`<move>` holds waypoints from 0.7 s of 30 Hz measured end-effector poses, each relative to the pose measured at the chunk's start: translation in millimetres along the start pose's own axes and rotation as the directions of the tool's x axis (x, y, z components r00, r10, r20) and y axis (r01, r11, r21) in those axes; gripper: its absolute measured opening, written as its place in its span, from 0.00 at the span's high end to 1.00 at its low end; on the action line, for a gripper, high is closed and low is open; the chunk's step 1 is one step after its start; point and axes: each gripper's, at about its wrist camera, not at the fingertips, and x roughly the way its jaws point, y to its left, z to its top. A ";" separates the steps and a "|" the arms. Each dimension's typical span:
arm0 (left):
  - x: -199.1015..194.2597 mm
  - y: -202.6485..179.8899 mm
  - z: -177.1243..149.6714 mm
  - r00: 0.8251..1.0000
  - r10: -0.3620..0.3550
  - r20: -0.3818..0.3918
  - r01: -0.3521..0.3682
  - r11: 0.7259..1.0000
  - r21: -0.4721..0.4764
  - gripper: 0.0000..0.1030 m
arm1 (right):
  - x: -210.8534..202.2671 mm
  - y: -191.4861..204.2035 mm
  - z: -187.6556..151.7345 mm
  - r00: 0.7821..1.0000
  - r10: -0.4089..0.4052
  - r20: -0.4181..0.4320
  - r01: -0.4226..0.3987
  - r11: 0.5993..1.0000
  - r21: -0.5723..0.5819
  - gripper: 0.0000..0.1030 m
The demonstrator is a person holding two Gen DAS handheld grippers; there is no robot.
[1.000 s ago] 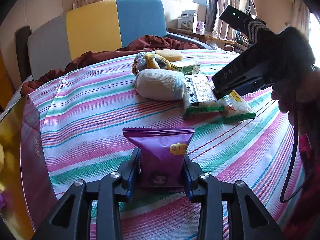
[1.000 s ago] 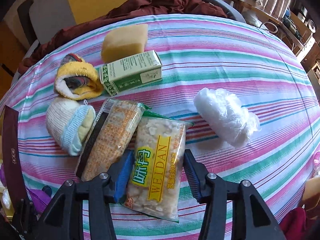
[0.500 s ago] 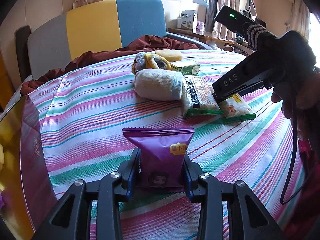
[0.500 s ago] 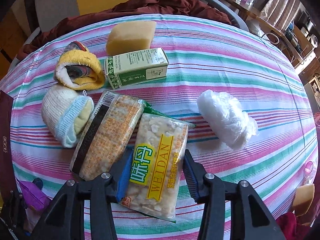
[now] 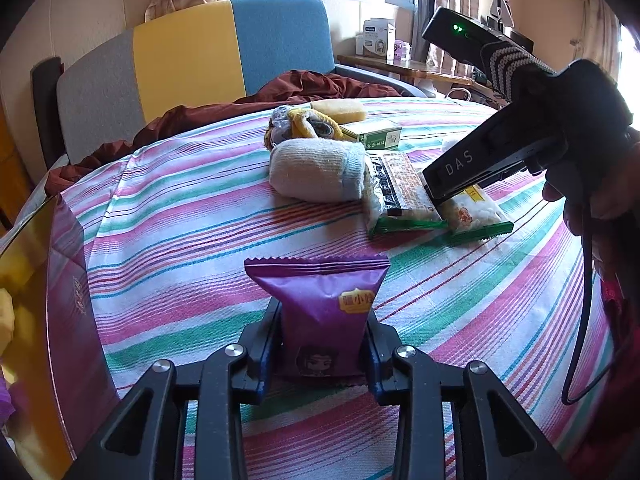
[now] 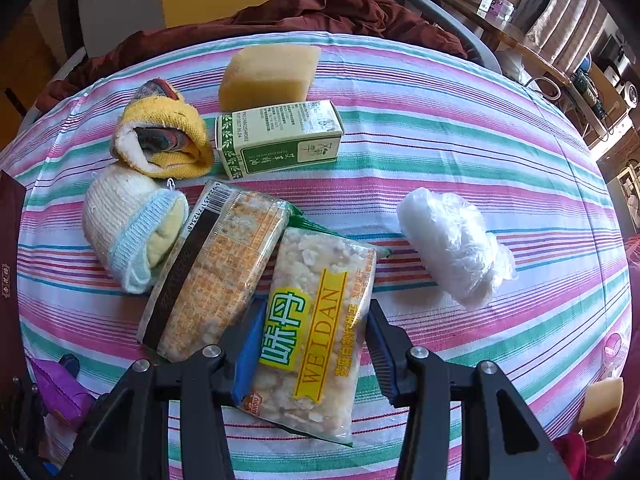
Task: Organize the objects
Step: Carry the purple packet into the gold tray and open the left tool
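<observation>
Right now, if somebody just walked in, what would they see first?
Probably the purple snack packet, standing upright and pinched in the left gripper near the table's front edge. Next, the clear WEIDAN snack bag lying flat on the striped tablecloth, with the right gripper astride its lower half. Behind it cluster rolled socks, a green-and-white carton and a yellow sponge.

black gripper (image 5: pixel 322 344) with blue pads (image 5: pixel 269 340), silver screws; red sleeve (image 5: pixel 618 320).
</observation>
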 end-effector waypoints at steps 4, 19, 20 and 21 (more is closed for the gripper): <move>-5.5 -0.2 -0.9 1.000 -0.002 -0.013 0.002 1.000 -0.009 0.67 | 0.7 4.2 1.8 1.000 0.000 0.004 0.000 1.000 -0.003 0.53; -120.5 100.9 16.7 0.995 0.072 0.066 -0.053 0.968 -0.246 0.67 | 8.6 4.5 0.8 0.999 -0.036 0.027 0.037 0.999 -0.037 0.53; -121.9 119.2 13.1 0.995 0.087 0.045 -0.070 0.955 -0.289 0.67 | 8.6 4.8 0.2 0.999 -0.039 0.028 0.040 0.998 -0.039 0.53; -121.4 134.5 9.1 0.994 0.103 0.024 -0.090 0.944 -0.319 0.67 | 8.5 4.9 -0.1 0.999 -0.041 0.029 0.042 0.998 -0.041 0.53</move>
